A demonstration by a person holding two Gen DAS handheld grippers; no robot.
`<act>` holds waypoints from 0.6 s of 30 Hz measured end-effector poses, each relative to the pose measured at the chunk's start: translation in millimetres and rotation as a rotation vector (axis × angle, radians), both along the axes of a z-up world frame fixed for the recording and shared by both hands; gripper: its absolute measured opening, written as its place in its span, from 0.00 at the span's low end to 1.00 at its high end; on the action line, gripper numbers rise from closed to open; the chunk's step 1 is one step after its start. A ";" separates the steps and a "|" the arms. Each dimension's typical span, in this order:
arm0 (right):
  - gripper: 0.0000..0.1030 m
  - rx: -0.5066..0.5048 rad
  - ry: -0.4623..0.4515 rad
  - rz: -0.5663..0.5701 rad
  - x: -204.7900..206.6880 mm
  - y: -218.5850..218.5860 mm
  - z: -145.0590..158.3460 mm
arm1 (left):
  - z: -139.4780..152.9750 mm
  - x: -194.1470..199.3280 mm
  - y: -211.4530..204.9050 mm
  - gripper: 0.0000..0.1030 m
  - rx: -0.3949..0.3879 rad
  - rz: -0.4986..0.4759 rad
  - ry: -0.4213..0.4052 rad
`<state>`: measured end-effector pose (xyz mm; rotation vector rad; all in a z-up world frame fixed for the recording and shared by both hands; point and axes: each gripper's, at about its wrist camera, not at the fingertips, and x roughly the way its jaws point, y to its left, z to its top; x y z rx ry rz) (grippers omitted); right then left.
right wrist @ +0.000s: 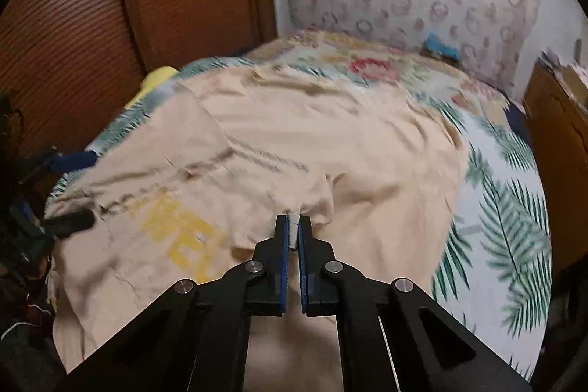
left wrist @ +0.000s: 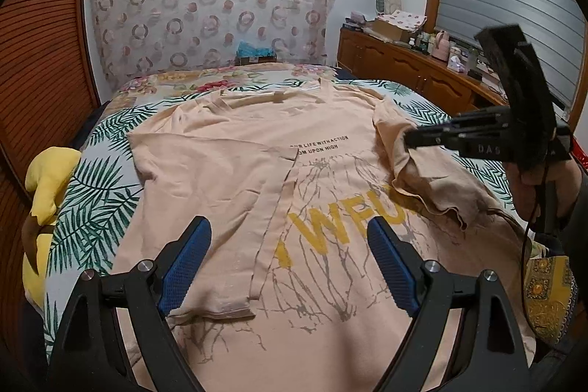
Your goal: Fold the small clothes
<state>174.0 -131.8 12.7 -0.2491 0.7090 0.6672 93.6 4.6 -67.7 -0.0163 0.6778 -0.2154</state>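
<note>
A peach T-shirt (left wrist: 330, 123) with yellow letters and a grey print lies face up on the bed. Its left sleeve (left wrist: 213, 179) is folded flat over the chest. My left gripper (left wrist: 288, 226) hovers open above the lower chest, nothing between its blue pads. My right gripper (left wrist: 409, 136) comes in from the right and is shut on the bunched right sleeve (left wrist: 422, 182), holding it lifted off the shirt. In the right wrist view, the right gripper (right wrist: 293, 221) pinches a fold of the shirt (right wrist: 294, 120). The left gripper (right wrist: 73, 191) shows at that view's left edge.
A leaf-print bedspread (left wrist: 99, 193) covers the bed. A yellow plush toy (left wrist: 47, 193) lies at its left edge and a yellow patterned cushion (left wrist: 551, 296) at its right. A wooden dresser (left wrist: 404, 68) with clutter stands far right; slatted wooden doors (left wrist: 44, 61) on the left.
</note>
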 end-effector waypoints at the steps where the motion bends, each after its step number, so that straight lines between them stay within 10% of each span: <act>1: 0.04 0.002 -0.004 0.010 -0.2 3.0 2.4 | 0.4 0.0 1.6 0.85 -0.001 0.003 0.000; 11: 0.05 0.087 0.038 0.047 23.3 26.4 7.3 | -1.6 -1.4 9.7 0.85 -0.012 0.019 0.003; 13: 0.25 0.090 0.041 0.041 26.3 25.8 6.8 | -2.6 -1.9 10.0 0.85 -0.013 0.021 0.005; 18: 0.33 0.099 0.014 0.007 22.5 15.5 3.9 | -2.6 -1.3 13.4 0.85 -0.015 0.028 0.005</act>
